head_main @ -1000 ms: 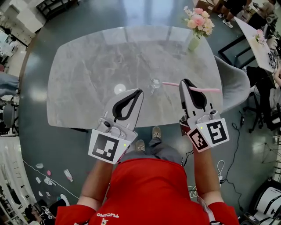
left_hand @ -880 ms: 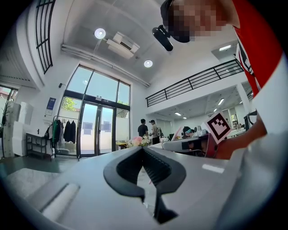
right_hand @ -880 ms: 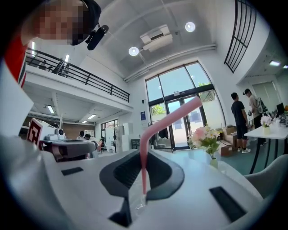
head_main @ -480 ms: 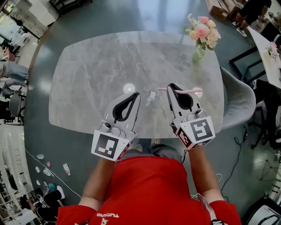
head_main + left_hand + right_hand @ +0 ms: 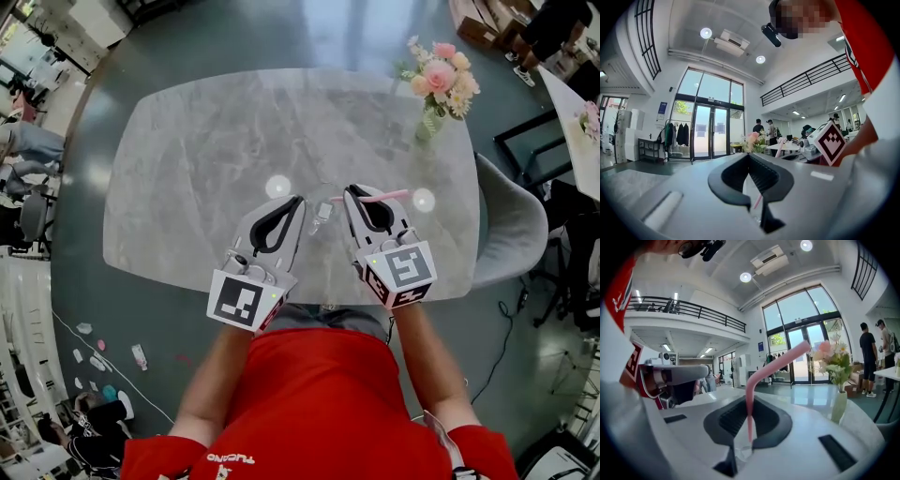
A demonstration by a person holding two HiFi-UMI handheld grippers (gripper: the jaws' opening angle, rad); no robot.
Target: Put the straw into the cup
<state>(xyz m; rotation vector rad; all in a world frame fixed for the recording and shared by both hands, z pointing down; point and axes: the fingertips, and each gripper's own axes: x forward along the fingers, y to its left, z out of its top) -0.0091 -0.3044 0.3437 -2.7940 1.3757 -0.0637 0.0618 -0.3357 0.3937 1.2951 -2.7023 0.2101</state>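
Over the table [image 5: 187, 159], pink straw [image 5: 382, 197] pinched in right claw [image 5: 353, 192], cup [image 5: 323, 214] just beside; left claw [image 5: 300, 201] apparently closed, empty.

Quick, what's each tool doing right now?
The left tool is closed, holding nothing.
The right tool is closed on the pink straw.

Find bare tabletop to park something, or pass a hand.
Bare: the left side of the table out to its edge, and the far middle up to the vase. There is also a small strip right of the straw. Crowded: near-edge centre, where left gripper, cup, straw and right gripper bunch together.
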